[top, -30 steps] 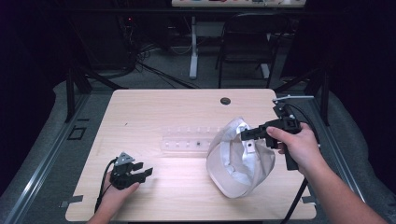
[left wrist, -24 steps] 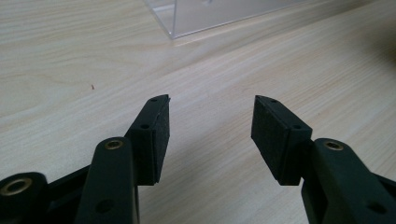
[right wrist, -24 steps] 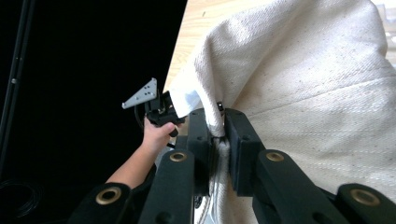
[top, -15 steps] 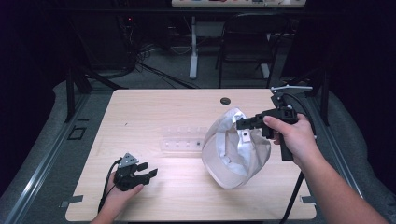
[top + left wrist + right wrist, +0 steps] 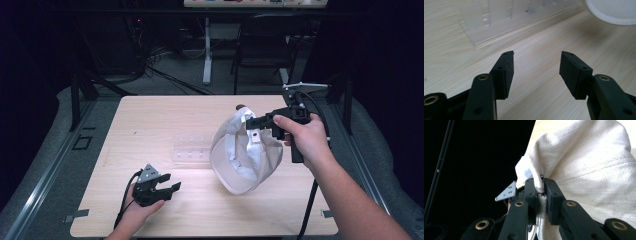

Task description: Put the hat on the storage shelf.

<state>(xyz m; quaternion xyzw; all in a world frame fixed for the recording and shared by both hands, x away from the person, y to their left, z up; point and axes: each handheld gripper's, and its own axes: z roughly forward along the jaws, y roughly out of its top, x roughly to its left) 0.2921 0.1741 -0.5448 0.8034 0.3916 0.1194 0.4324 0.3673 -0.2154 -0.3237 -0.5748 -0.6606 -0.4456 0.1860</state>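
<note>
Right gripper (image 5: pixel 251 121) jaws clamped on rim of white cap (image 5: pixel 243 154), cap hanging right of table (image 5: pixel 150 120) centre, opening facing left, long axis tilted near-right, left gripper (image 5: pixel 171 186) jaws wide apart, empty, near-left edge, bare wood around, clear rack (image 5: pixel 192 152) between.

1. I see an off-white fabric cap (image 5: pixel 243 156) hanging from my right claw (image 5: pixel 251 121), which is clamped on its rim at the top.
2. It is tilted with its opening facing me, so the lighter inner band and a small white tag show.
3. Its lower edge sits low over the wooden tabletop (image 5: pixel 150 125), right of centre; I cannot tell whether it touches.
4. Up close, the weave is coarse twill, bunched into folds at the pinch (image 5: pixel 584 170).
</note>
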